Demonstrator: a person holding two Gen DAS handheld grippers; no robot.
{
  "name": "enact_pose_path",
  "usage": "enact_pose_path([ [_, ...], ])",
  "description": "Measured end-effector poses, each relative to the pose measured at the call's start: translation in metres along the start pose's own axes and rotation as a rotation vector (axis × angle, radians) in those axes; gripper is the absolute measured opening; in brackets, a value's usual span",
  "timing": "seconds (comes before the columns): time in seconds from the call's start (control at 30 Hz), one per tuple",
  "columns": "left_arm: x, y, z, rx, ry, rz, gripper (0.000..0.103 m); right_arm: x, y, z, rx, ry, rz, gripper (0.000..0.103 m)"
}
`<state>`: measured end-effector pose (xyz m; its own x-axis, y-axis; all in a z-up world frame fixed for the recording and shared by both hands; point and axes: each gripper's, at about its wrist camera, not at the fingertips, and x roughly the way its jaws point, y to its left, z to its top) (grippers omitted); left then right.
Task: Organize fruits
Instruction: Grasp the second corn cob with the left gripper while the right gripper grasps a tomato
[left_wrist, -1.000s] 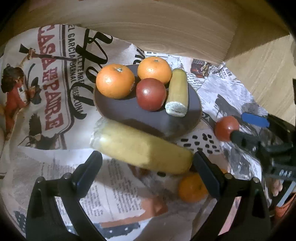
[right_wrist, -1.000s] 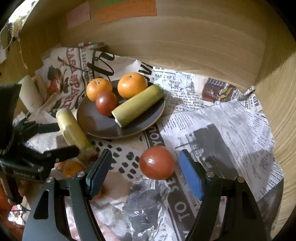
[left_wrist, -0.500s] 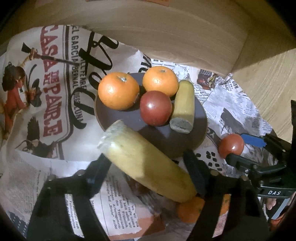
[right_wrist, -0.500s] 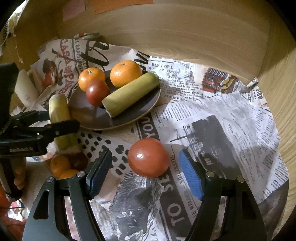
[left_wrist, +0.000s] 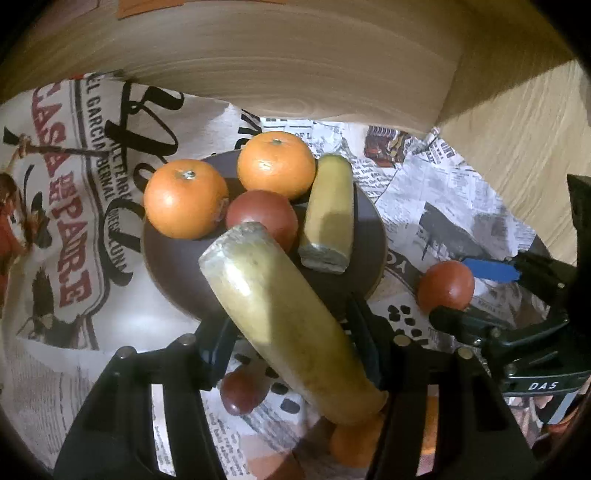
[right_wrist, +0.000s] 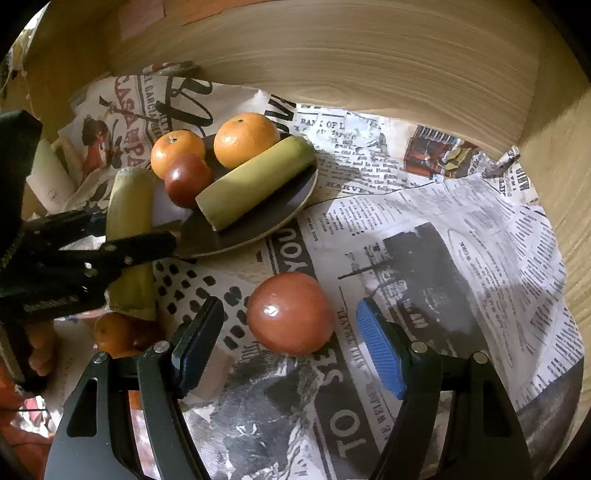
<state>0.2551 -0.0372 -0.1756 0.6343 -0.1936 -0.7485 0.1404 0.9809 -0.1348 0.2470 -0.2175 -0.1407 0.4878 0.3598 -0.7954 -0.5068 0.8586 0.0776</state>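
Observation:
A dark plate holds two oranges, a dark red fruit and a yellow-green banana piece. My left gripper is shut on a second banana piece and holds it tilted over the plate's near rim; it also shows in the right wrist view. My right gripper is open around a red tomato that lies on the newspaper, the jaws apart from it. The plate also shows in the right wrist view.
Printed newspaper covers the floor of a wooden box; its walls rise at the back and right. An orange and a dark red fruit lie loose near the left gripper.
My left gripper closed on the banana piece, lifted it and swung it toward the plate. My right gripper moved forward, so the tomato now sits between its open jaws.

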Motion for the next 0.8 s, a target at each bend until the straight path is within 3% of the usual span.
enact_pose_path([
  [0.23,0.001,0.004,0.004,-0.02,0.003,-0.062,0.036,-0.003,-0.002,-0.001,0.012,-0.01,-0.001,0.069],
  [0.53,-0.007,0.006,0.008,-0.015,0.002,-0.074,0.036,-0.003,-0.001,-0.002,0.009,-0.008,-0.003,0.069],
  [0.6,-0.013,0.007,0.01,-0.018,-0.014,-0.075,0.036,-0.001,-0.002,-0.002,0.01,-0.002,0.0,0.064],
  [0.67,-0.02,0.008,0.012,-0.016,-0.035,-0.079,0.036,0.002,-0.002,-0.002,0.016,0.008,0.006,0.05],
  [0.8,-0.033,0.011,0.017,-0.009,-0.069,-0.072,0.036,0.005,-0.003,-0.001,0.032,0.01,0.035,0.045],
])
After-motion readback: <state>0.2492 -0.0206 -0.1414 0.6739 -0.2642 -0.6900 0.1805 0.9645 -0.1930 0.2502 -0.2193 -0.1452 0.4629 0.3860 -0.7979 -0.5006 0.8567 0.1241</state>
